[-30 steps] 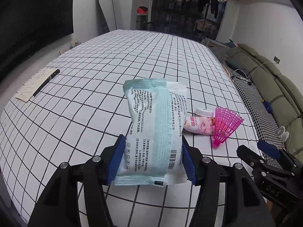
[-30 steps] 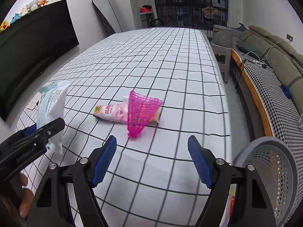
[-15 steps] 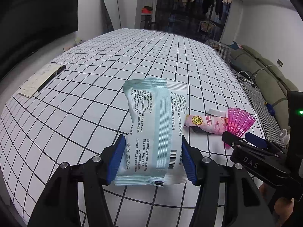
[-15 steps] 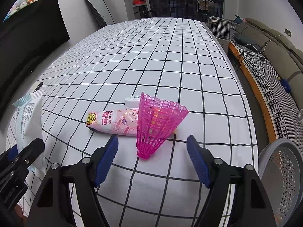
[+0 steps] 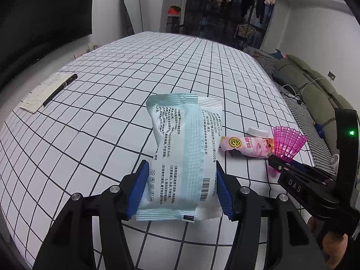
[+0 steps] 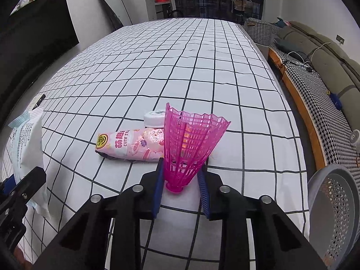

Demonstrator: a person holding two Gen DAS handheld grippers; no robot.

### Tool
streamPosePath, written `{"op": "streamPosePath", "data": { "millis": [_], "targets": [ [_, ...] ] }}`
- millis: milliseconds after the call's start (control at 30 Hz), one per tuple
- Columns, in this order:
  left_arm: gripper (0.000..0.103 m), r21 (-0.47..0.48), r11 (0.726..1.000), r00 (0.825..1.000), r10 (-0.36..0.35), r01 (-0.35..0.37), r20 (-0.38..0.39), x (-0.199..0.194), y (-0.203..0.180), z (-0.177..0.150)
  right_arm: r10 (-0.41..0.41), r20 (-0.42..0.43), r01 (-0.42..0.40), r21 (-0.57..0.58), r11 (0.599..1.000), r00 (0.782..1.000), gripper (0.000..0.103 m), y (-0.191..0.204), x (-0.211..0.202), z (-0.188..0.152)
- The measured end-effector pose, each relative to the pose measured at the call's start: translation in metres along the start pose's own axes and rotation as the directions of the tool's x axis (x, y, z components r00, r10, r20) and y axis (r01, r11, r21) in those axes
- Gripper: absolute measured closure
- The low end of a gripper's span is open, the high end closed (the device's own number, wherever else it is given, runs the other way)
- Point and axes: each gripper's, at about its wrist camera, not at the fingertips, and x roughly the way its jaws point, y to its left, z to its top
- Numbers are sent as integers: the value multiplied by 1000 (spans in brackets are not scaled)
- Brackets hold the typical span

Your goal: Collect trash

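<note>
My left gripper [image 5: 181, 187] is shut on a pale teal and white wipes packet [image 5: 184, 153] and holds it above the checked tablecloth. The packet also shows at the left of the right wrist view [image 6: 27, 157]. My right gripper [image 6: 181, 185] has closed around the base of a pink plastic shuttlecock [image 6: 189, 148], which stands on the cloth; its blue pads touch both sides. A pink snack wrapper [image 6: 128, 146] and a white bottle cap [image 6: 155, 118] lie just behind the shuttlecock. In the left wrist view the shuttlecock [image 5: 286, 142] and wrapper [image 5: 247, 147] are at the right.
A grey perforated waste basket [image 6: 333, 220] stands off the table's right edge. A paper slip [image 5: 42, 93] with a black pen [image 5: 59, 90] lies at the far left of the table [image 5: 157, 67]. A sofa [image 6: 326, 51] runs along the right.
My right gripper has moved forward to the shuttlecock and closed from wide open onto its base. My left gripper still holds the packet, shifted slightly.
</note>
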Motion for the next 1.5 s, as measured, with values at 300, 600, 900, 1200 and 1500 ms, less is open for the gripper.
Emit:
{"op": "streamPosePath", "data": {
  "millis": [300,600,900,1200,1500],
  "targets": [
    [47,25,1000,1000,-14,14,15,-12,-13,-3,-13,22,13,-1,1000,1000,75,-16,-24,-13],
    [47,81,996,999,-46,45,15,-23,-44,-10,-35,36,34,41,999,999,75,-50,-54,-40],
    [47,141,985,995,-97,96,-1,-30,-82,-17,-54,65,48,92,995,996,75,-87,-85,-64],
    [47,200,972,992,-123,123,-15,-34,-122,-28,-78,85,64,166,984,993,75,-129,-110,-91],
    [47,288,945,988,-144,155,-60,-33,-167,-47,-107,98,79,253,964,989,75,-176,-126,-119]
  ]
}}
